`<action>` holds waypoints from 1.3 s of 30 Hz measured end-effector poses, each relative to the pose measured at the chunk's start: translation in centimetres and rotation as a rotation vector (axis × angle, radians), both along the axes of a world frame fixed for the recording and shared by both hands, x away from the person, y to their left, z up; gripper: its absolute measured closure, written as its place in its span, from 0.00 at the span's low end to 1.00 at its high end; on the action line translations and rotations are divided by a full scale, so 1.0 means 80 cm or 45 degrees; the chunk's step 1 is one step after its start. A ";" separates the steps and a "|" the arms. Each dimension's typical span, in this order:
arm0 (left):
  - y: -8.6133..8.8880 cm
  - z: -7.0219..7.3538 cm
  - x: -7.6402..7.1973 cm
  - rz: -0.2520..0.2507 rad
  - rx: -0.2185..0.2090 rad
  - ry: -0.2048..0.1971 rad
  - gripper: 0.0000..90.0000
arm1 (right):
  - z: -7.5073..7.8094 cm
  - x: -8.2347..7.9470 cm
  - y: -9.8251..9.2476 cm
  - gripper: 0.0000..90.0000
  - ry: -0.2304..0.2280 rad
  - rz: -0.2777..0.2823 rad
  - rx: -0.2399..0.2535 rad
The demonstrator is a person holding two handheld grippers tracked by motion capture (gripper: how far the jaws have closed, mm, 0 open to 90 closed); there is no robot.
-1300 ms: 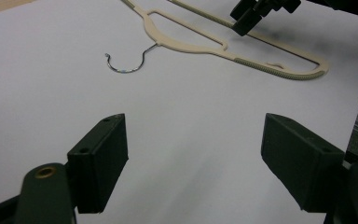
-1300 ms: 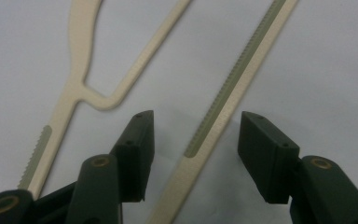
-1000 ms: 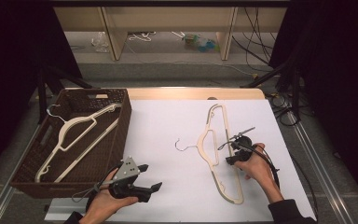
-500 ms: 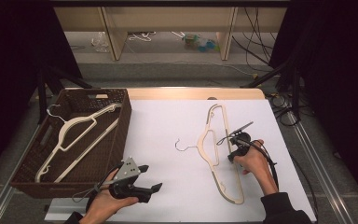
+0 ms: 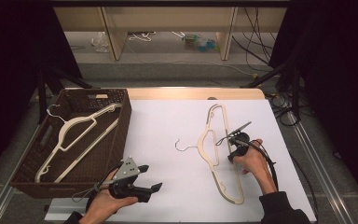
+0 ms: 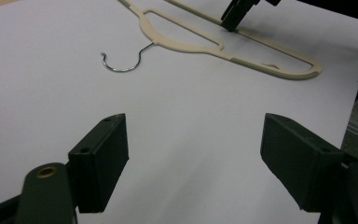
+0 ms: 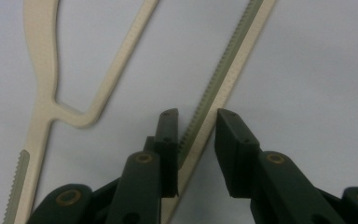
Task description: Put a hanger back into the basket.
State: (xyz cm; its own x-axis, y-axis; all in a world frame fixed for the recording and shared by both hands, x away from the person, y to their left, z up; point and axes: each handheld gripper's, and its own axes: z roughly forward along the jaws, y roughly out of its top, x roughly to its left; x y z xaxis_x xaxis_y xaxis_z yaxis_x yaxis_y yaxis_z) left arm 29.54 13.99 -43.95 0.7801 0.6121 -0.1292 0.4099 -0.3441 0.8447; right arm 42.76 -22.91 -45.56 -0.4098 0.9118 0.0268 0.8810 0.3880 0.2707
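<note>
A cream plastic hanger (image 5: 213, 154) with a wire hook (image 5: 182, 147) lies flat on the white table top. My right gripper (image 5: 230, 155) points down at its long straight bar. In the right gripper view the ridged bar (image 7: 223, 70) runs between the two jaws of the right gripper (image 7: 196, 135). The jaws have just been closing and stand narrow around the bar, with a thin gap left at one pad. My left gripper (image 5: 151, 178) rests near the front edge, open and holding nothing. In its own view the left gripper (image 6: 193, 158) looks toward the hanger (image 6: 186, 44) and the right gripper (image 6: 235, 16).
A dark woven basket (image 5: 126, 112) stands at the left of the table with another cream hanger (image 5: 74, 135) inside. Metal rails run along the table's sides. Shelving and cables lie on the floor beyond the far edge.
The right gripper's jaws have drawn closer together around the hanger's bar, and the right hand has shifted slightly. The left hand and the hanger have stayed put.
</note>
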 end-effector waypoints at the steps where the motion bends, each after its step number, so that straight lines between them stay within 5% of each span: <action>1: -0.001 0.001 -0.001 0.008 0.003 -0.003 0.26 | 0.000 0.000 -0.001 0.81 -0.024 0.037 -0.016; 11: 0.000 0.000 0.000 0.009 0.001 -0.012 0.26 | 0.003 -0.004 -0.002 0.85 0.031 0.041 -0.005; 13: 0.000 0.000 0.000 0.005 0.002 -0.010 0.26 | 0.002 -0.002 -0.010 0.86 0.028 0.124 0.027; 14: 0.001 0.000 0.001 0.000 0.010 -0.005 0.26 | 0.001 -0.003 -0.009 0.86 0.037 0.095 0.058; 15: 0.000 0.000 0.000 0.010 0.010 -0.004 0.26 | 0.001 -0.004 -0.007 0.86 0.014 0.081 0.015; 22: 0.001 0.000 0.001 -0.013 0.019 -0.008 0.26 | -0.001 -0.004 -0.005 0.84 0.004 0.075 -0.019; 23: 0.000 0.000 0.001 -0.011 0.017 -0.007 0.26 | 0.001 -0.005 -0.001 0.84 0.034 0.015 -0.001; 27: -0.001 -0.002 0.001 0.007 0.013 -0.007 0.26 | 0.000 -0.003 -0.004 0.85 0.044 0.057 0.016; 33: -0.001 -0.001 0.002 -0.014 0.024 -0.002 0.26 | 0.000 -0.005 0.001 0.87 0.005 0.067 -0.050; 35: -0.002 -0.001 0.002 -0.010 0.022 0.003 0.26 | 0.002 -0.006 0.003 0.87 0.018 0.019 -0.023; 39: -0.002 -0.003 0.002 -0.004 0.018 -0.001 0.26 | 0.005 -0.004 0.002 0.88 0.028 0.032 -0.008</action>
State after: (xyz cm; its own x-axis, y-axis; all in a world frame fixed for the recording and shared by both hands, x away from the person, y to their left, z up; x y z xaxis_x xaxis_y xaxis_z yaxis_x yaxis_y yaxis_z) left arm 29.70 13.80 -44.15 0.7821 0.6114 -0.1204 0.4085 -0.3571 0.8400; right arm 42.47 -22.73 -45.17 -0.4320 0.9014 0.0300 0.8766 0.4118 0.2490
